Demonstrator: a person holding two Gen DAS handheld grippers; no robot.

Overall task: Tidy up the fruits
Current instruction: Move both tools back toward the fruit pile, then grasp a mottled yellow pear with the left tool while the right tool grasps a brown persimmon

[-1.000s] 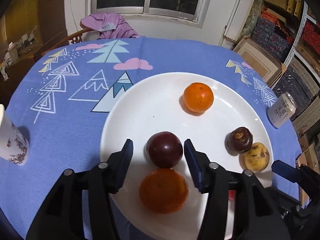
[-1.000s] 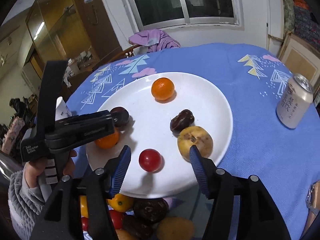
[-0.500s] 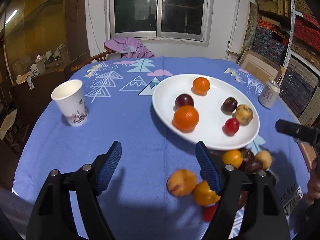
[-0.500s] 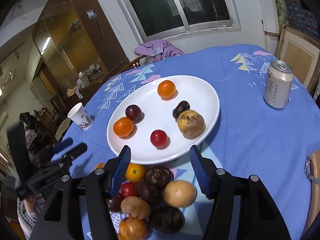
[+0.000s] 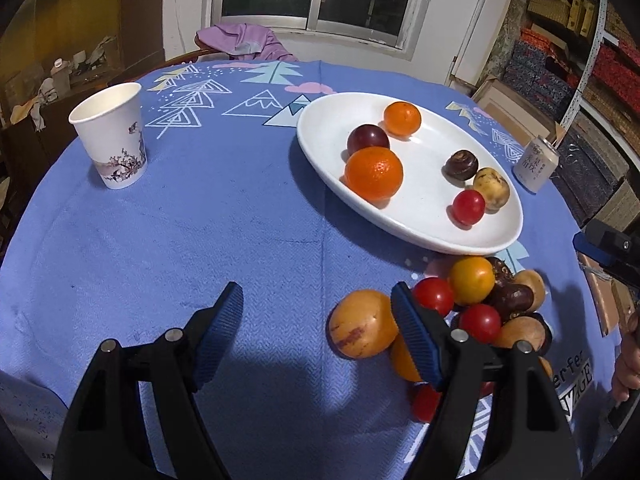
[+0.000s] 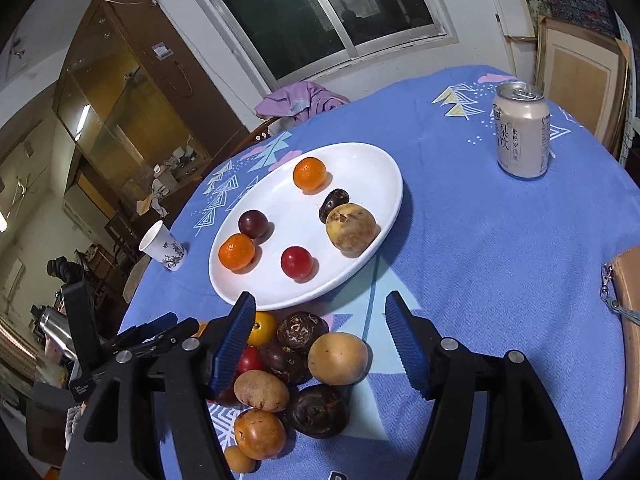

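A white plate (image 5: 420,224) (image 6: 384,184) on the blue cloth holds two oranges, a dark plum (image 5: 367,140), a red tomato (image 5: 468,207), a brown fruit and a yellow one. A pile of loose fruit (image 5: 472,300) (image 6: 296,364) lies on the cloth at the plate's near side. My left gripper (image 5: 318,334) is open and empty above bare cloth, its right finger beside a yellow-orange fruit (image 5: 362,323). My right gripper (image 6: 320,344) is open and empty over the pile, with a tan fruit (image 6: 338,358) between its fingers.
A paper cup (image 5: 110,136) (image 6: 163,247) stands at the table's left. A drink can (image 5: 536,165) (image 6: 520,136) stands to the right of the plate. A chair with purple cloth (image 5: 244,42) is behind the table. A tan bag (image 6: 624,320) lies at the right edge.
Both grippers pulled back from the plate toward the table's near side. The left gripper left the plum on the plate and now hovers over cloth; the right now sits over the fruit pile.
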